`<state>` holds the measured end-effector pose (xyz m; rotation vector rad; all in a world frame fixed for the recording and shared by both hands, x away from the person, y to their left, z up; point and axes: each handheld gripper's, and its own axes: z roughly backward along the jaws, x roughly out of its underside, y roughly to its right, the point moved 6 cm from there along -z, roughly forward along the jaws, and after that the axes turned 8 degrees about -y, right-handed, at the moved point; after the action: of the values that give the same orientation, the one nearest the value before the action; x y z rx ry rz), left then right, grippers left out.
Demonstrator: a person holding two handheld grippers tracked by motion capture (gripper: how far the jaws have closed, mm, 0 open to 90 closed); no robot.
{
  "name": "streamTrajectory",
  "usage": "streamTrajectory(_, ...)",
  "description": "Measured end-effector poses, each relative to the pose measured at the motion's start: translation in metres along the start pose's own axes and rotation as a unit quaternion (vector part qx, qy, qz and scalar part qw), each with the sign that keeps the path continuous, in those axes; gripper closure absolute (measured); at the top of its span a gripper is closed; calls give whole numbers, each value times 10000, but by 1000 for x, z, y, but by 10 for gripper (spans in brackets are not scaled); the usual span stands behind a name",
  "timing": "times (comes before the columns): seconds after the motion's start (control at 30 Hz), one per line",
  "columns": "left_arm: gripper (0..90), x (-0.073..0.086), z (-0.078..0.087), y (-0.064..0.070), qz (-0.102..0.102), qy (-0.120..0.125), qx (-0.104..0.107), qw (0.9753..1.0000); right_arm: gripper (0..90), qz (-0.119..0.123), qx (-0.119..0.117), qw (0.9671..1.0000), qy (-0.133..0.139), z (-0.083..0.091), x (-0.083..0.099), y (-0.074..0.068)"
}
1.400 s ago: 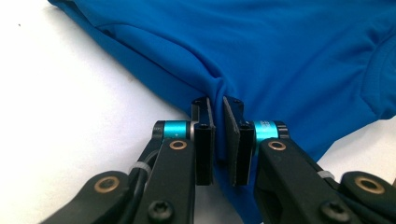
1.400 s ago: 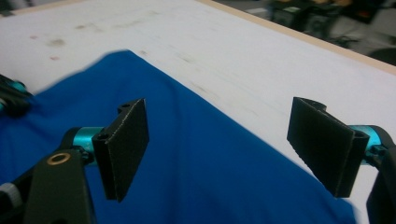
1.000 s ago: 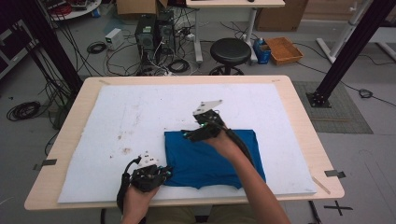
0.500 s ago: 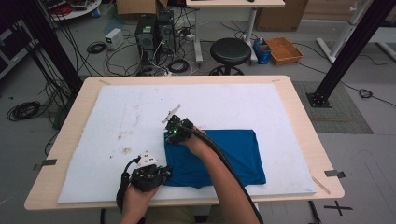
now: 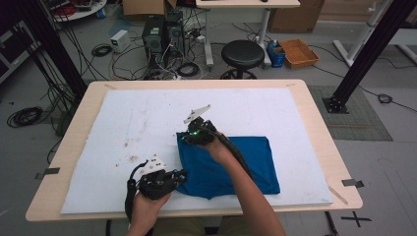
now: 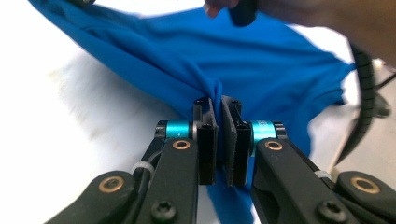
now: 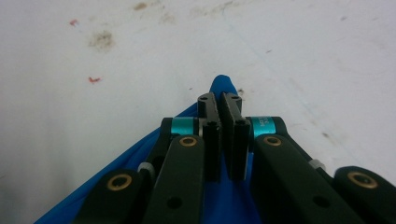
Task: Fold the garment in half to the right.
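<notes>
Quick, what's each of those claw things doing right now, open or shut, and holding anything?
Left gripper: shut, pinching the blue cloth at its near left corner.
Right gripper: shut on the cloth's far left corner.

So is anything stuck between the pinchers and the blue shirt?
No, nothing visible. The left gripper is shut right on a bunched fold of the blue shirt at its near left corner. The right gripper is shut on the far left corner. Only the bare white mat lies around them.
</notes>
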<state>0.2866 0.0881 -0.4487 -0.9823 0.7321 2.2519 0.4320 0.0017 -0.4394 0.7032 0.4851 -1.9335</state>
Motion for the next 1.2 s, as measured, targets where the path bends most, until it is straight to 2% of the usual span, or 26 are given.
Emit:
streamTrajectory(0.13,852,-16,-3,9,-187,44,225,9996,876,-149,1,9994,299,25,7,9)
streamTrajectory(0.23,852,-30,-10,18,-202,113,437,9988,875,-330,46,9983,478,45,17,20)
streamTrajectory(0.43,854,-54,-39,40,-188,36,911,9957,875,-620,244,9948,766,80,42,43)
streamTrajectory(0.57,854,-65,-59,53,-216,-127,1119,9934,875,-791,352,9930,805,92,60,53)
streamTrajectory(0.77,853,-74,-87,69,-205,-387,1305,9905,876,-1070,526,9899,765,107,88,68)
streamTrajectory(0.97,853,-83,-112,82,-213,-574,1409,9881,875,-1257,783,9870,628,118,113,81)
streamTrajectory(1.07,853,-88,-126,90,-186,-685,1442,9870,876,-1394,906,9840,635,125,125,88)
streamTrajectory(1.2,852,-90,-146,103,-286,-892,1468,9847,875,-1559,1091,9805,495,131,145,95)
